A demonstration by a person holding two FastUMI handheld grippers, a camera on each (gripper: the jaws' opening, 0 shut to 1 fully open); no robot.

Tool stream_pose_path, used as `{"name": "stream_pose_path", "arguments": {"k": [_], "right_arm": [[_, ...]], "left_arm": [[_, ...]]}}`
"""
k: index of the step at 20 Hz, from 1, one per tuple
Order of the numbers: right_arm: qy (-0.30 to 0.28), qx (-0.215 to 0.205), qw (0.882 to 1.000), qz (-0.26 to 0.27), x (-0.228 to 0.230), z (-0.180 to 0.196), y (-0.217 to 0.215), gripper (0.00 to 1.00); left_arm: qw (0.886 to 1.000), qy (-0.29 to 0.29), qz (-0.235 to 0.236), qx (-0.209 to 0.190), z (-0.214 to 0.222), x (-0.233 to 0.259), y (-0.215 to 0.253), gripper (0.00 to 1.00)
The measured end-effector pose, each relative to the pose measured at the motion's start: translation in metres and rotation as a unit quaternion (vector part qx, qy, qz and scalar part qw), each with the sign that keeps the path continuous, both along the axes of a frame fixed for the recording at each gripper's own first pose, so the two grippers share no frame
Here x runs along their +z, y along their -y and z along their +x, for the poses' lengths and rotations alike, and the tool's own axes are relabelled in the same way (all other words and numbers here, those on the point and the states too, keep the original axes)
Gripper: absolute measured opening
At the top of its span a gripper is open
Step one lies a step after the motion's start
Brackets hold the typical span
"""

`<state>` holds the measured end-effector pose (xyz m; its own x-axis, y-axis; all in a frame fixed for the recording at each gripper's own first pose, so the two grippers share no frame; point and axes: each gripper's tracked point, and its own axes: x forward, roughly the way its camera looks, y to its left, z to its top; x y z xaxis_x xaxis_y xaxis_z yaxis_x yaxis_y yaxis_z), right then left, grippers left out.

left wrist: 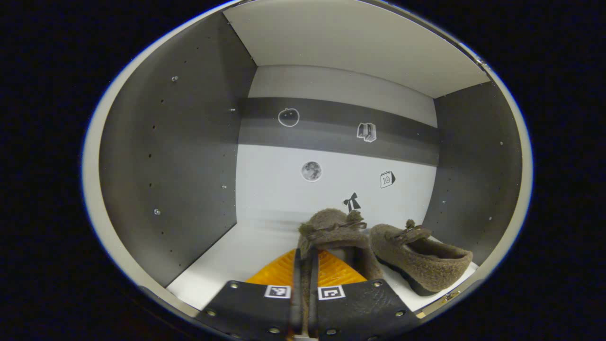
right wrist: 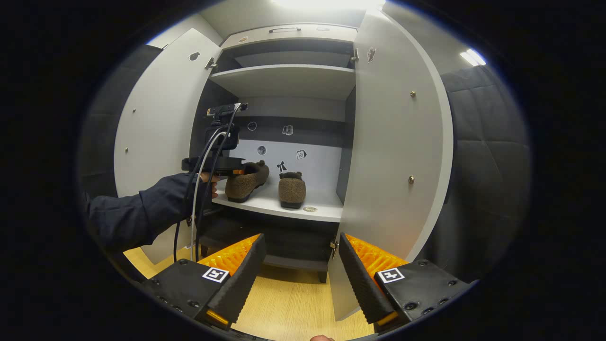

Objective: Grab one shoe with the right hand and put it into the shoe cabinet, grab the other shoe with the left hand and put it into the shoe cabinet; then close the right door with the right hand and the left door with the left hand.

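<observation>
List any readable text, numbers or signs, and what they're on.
No text reads clearly.
Calendar sticker on the cabinet back wall: a number, too small to read surely.
Other stickers there: pictures, no words.
Square markers: code patterns, no words.

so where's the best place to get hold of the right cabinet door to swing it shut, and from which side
Probably the right door's free front edge, which faces the right gripper. That edge is farthest from the hinges, so a push there turns the door most easily. Come from the outer side, by the booth wall, and push toward the shelf with the shoes. The studs seen on the door look too small to pinch.
</observation>
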<state>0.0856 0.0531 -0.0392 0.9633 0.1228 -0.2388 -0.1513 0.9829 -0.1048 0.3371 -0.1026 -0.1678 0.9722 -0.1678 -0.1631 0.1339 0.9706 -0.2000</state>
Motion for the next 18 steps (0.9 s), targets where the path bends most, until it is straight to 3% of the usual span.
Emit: {"name": "stream_pose_path", "arguments": {"k": [1,6,9,10,11,18], "right_arm": [[0.000,0.002,1.000,0.001,0.000,-0.001,0.000,0.98],[0.007,0.017,1.000,0.006,0.006,-0.008,0.001,0.98],[0.017,0.029,0.999,0.009,0.014,-0.017,0.004,0.98],[0.021,0.034,0.999,0.012,0.017,-0.020,0.005,0.98],[0.025,0.038,0.999,0.013,0.019,-0.023,0.007,0.98],[0.065,0.082,0.994,0.019,0.040,-0.050,0.020,0.98]], "left_arm": [[1.000,0.002,0.000,0.004,-0.002,0.002,-0.003,0.11],[0.999,0.049,0.001,0.010,-0.023,0.036,-0.009,1.00],[0.997,0.081,0.014,0.008,-0.055,0.064,-0.006,1.00],[0.996,0.089,0.016,0.007,-0.070,0.072,-0.005,0.89],[0.995,0.097,0.018,0.008,-0.085,0.080,-0.005,1.00],[0.988,0.143,0.058,0.021,-0.212,0.115,-0.024,1.00]]}}
